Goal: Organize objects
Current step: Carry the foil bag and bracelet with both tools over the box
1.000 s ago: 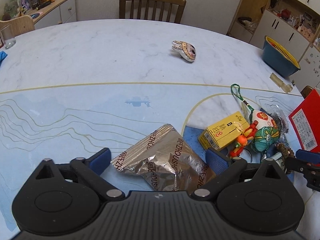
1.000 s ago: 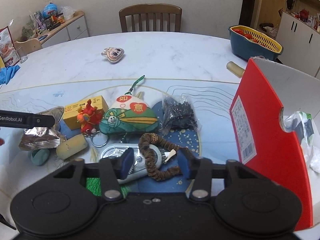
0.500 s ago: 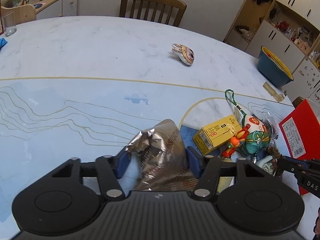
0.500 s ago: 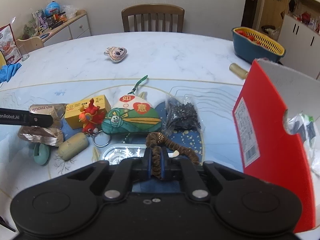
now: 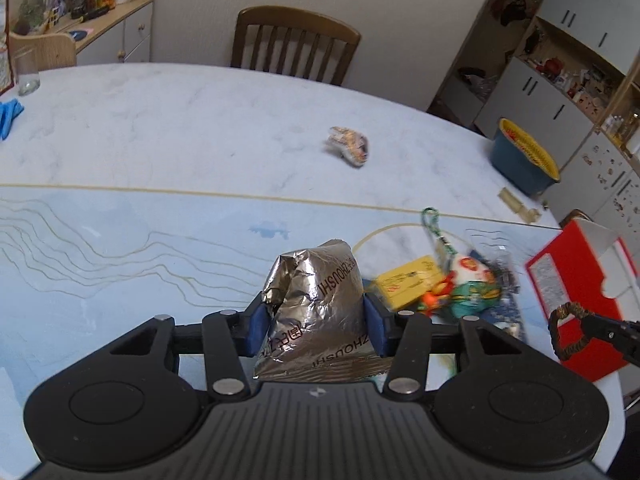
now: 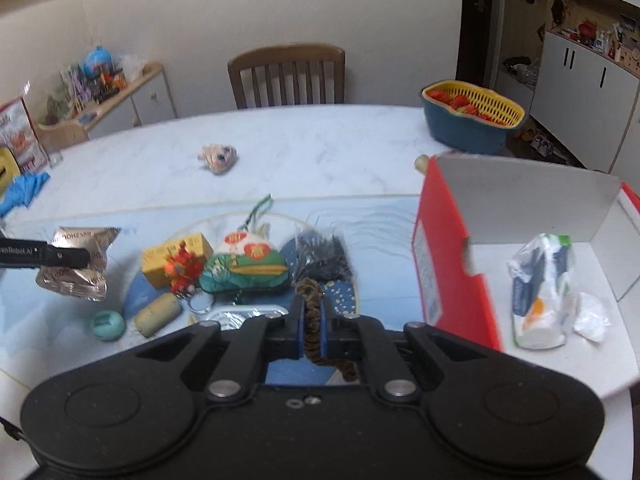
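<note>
My left gripper (image 5: 316,330) is shut on a crinkled silver foil snack bag (image 5: 320,312) and holds it above the table; the bag also shows in the right wrist view (image 6: 76,264). My right gripper (image 6: 310,330) is shut on a brown beaded bracelet (image 6: 310,320), lifted off the mat; it also shows in the left wrist view (image 5: 564,332). A red and white open box (image 6: 520,216) stands at the right with a printed plastic packet (image 6: 540,292) inside.
On the blue mat lie a yellow box (image 6: 176,256), a red toy keychain (image 6: 184,272), a green and white plush charm (image 6: 244,268), a black packet (image 6: 324,252), a beige cylinder (image 6: 158,314) and a teal disc (image 6: 107,324). A small plush (image 6: 218,156) and a blue basket (image 6: 468,122) sit farther back.
My left gripper closed on the foil bag and lifted it. My right gripper closed on the bracelet and raised it off the mat, moving toward the red box.
</note>
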`<state>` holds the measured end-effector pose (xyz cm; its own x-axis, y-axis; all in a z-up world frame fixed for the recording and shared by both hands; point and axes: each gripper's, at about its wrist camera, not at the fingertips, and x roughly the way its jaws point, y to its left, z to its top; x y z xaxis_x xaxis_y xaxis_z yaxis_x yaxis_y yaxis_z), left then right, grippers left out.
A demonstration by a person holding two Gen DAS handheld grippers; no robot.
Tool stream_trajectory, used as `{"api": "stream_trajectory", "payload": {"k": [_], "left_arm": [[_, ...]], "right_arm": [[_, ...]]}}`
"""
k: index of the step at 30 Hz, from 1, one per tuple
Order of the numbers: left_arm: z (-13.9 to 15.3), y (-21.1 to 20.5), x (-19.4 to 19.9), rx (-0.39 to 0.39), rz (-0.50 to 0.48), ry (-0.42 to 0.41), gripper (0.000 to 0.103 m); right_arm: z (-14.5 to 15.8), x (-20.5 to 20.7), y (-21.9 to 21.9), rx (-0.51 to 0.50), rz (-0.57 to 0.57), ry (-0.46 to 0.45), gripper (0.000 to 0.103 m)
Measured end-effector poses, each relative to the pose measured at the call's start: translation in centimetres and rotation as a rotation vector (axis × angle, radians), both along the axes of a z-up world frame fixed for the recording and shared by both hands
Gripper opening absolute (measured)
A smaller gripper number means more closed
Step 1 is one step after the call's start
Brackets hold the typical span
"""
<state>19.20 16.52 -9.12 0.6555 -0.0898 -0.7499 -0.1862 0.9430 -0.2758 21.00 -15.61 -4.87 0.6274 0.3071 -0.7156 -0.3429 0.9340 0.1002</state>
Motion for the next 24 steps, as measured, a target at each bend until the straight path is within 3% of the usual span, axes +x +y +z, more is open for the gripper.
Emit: {"api": "stream_trajectory", "payload": {"k": [12,24], "left_arm": [[6.7,-6.0,-1.7,0.003,-0.155,-0.039,0.049],[10.1,-15.2,0.2,-0.017,-0.3,-0.089,0.049]], "right_arm": [[7.1,-2.0,-4.8,0.09,-0.019,-0.081,0.005],[9.3,-1.9,-10.4,0.111,-0.057,-0.126,0.005]]}}
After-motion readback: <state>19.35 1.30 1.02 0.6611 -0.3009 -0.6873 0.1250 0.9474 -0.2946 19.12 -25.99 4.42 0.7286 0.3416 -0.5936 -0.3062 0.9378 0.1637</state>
